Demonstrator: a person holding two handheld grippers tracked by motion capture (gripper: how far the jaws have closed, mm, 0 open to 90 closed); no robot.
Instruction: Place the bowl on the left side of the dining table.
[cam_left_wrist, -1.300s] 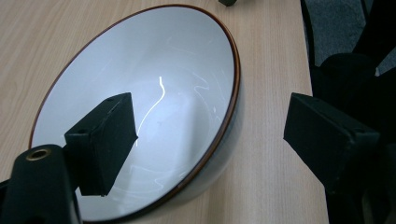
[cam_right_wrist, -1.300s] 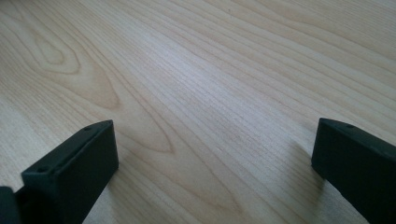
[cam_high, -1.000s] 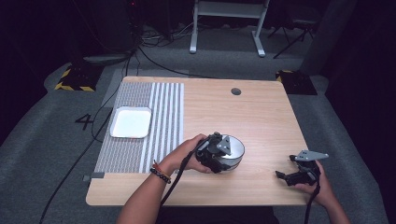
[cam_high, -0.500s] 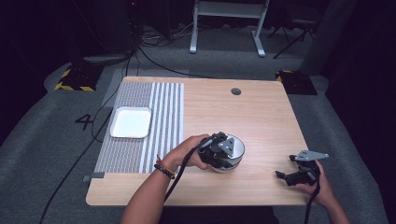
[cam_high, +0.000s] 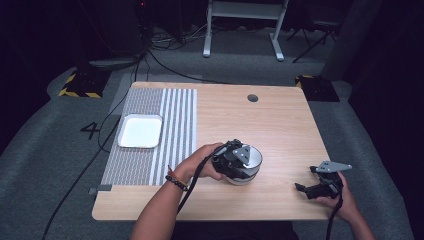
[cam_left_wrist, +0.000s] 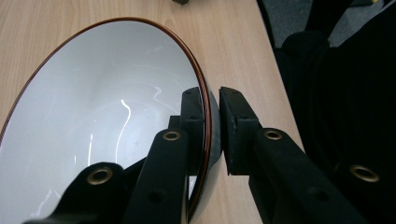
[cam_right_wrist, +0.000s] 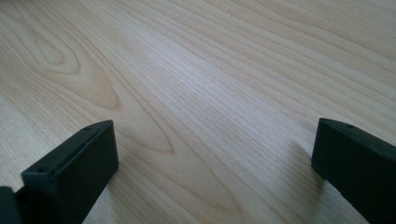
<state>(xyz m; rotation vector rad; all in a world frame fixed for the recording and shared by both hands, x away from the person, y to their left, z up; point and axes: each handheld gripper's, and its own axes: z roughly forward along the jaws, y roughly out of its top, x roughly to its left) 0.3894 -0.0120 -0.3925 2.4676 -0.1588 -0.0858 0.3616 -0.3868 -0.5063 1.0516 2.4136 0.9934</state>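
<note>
Bowl and left hand-held gripper met near the front edge of the table, somewhat right of its middle. The bowl was white inside with a thin brown rim, dark on the outside, and it stood on the bare wood to the right of the striped grey mat. The left hand-held gripper came at it from the left, over the near-left part of the rim, with the person's left hand behind it. In the left gripper view the bowl was seen with its wall passing between the two black jaws: one jaw lay inside, against the white surface, and the other outside, against the dark wall, so the rim ran up between them. The jaws had just been closing and now pinched the bowl's wall, with no gap visible between pad and wall on the inner side.

Well apart to the right, near the table's front right corner, the right hand-held gripper rested low over the wood in the person's right hand. In the right gripper view its jaws stood wide apart with nothing but bare table between them. A white square tray lay on the mat, far to the left of the bowl.
</note>
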